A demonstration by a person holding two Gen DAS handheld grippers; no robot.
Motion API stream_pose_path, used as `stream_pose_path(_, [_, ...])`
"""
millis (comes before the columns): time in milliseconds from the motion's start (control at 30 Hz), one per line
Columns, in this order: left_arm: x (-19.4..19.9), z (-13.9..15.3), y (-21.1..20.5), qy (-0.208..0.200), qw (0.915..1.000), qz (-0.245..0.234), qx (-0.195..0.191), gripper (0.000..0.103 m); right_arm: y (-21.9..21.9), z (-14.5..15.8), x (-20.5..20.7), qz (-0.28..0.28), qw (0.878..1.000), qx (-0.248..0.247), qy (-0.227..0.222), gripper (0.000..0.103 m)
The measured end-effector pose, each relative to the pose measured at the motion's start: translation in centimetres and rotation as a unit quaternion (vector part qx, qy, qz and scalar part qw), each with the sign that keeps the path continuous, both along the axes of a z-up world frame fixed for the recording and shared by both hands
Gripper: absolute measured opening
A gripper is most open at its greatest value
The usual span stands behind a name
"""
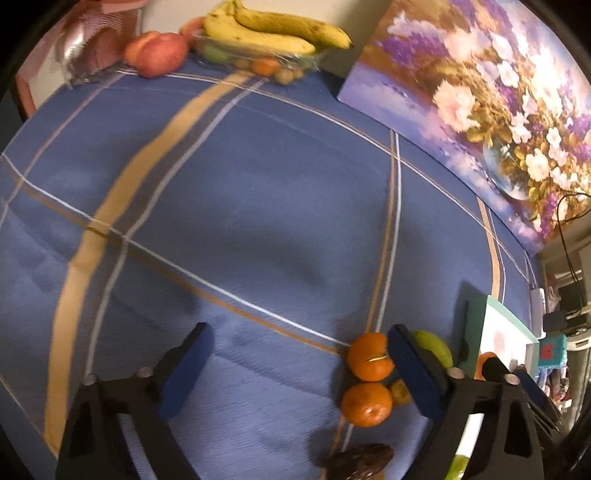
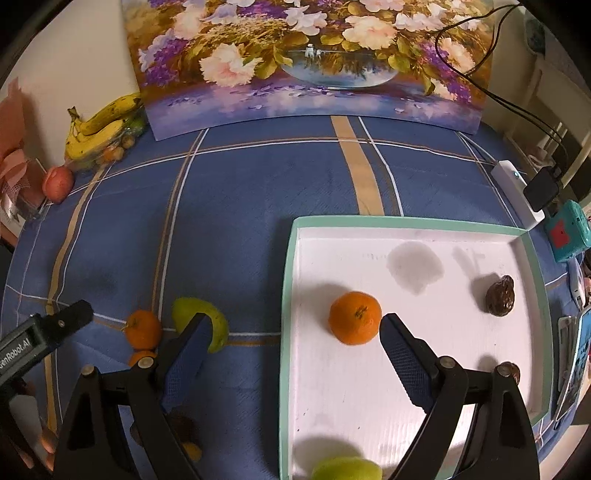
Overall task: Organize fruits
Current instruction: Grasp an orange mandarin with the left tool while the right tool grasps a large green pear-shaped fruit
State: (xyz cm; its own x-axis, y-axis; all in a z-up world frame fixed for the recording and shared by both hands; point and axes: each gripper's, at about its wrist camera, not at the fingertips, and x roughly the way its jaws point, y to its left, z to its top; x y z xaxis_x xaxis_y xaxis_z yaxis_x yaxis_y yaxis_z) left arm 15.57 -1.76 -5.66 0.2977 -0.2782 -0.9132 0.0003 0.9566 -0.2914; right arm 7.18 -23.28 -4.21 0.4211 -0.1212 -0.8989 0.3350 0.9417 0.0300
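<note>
Right gripper [image 2: 291, 332] jaws wide, empty, over tray [image 2: 406, 223]; tangerine [image 2: 354, 317] inside it. Left gripper [image 1: 301, 345] gaping, nothing held, two tangerines [image 1: 369, 356] left of tray.

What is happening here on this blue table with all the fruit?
A person is sorting fruit into a white tray with a hand-held gripper in each hand. An orange, two dark brown fruits and a green fruit already lie in the tray. The right hand-held gripper is open and empty above the tray's left edge. The left hand-held gripper is also open, beside two oranges that wait on the cloth. Bananas and an apple sit at the far edge.
</note>
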Motion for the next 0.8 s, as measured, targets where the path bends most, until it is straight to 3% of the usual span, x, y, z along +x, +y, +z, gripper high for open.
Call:
stream_pose_path(100, [0.1, -0.7, -0.9, 0.014, 0.9998, -0.006, -0.012, 0.086, -0.7, -0.2, 0.5, -0.004, 1.0, -0.006, 0.006, 0.092])
stream_pose_path(167, [-0.3, -1.2, -1.6, 0.02, 0.9995, -0.008, -0.023, 0.078, -1.3, -0.1, 0.6, -0.012, 1.0, -0.008, 0.006, 0.092])
stream_pose_path(300, [-1.3, -2.0, -3.2, 0.021, 0.9991, -0.027, -0.025, 0.074, -1.9, -0.1, 0.6, -0.017, 1.0, -0.005, 0.005, 0.092])
stream_pose_path(367, [-1.8, -2.6, -3.9, 0.024, 0.9987, -0.034, -0.03, 0.059, -1.9, -0.2, 0.6, -0.016, 1.0, -0.005, 0.007, 0.092])
stream_pose_path(633, [-2.2, -3.1, -4.8, 0.03, 0.9975, -0.049, -0.042, 0.036, -1.9, -0.3, 0.4, -0.016, 1.0, -0.004, 0.012, 0.092])
stream_pose_path(800, [-2.2, -2.8, -4.9, 0.029, 0.9976, -0.048, -0.041, 0.035, -1.8, -0.7, 0.4, -0.017, 1.0, -0.001, 0.016, 0.092])
